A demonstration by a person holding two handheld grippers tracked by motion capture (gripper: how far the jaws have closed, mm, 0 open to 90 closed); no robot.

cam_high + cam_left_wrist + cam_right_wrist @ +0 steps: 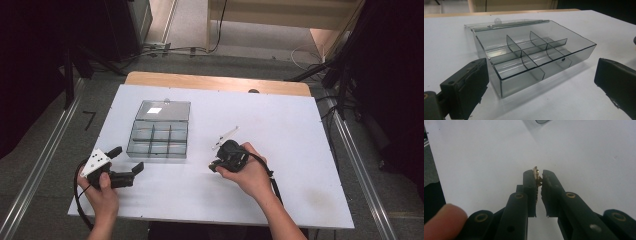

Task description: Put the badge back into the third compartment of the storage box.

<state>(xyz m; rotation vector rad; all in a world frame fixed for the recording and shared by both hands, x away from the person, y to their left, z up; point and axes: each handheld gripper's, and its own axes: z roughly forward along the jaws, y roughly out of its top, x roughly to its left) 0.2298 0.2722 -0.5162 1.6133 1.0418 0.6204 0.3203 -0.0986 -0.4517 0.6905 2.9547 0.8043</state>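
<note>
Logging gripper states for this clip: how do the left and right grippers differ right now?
The left gripper has its jaws wide apart and empty, aimed at the clear compartment box. The right gripper is shut on a small gold-coloured piece. Both are hand-held over the white table.

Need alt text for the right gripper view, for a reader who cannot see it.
The right gripper has its two black jaws nearly closed on a small gold-coloured object above a white table. A fingertip shows at lower left.
</note>
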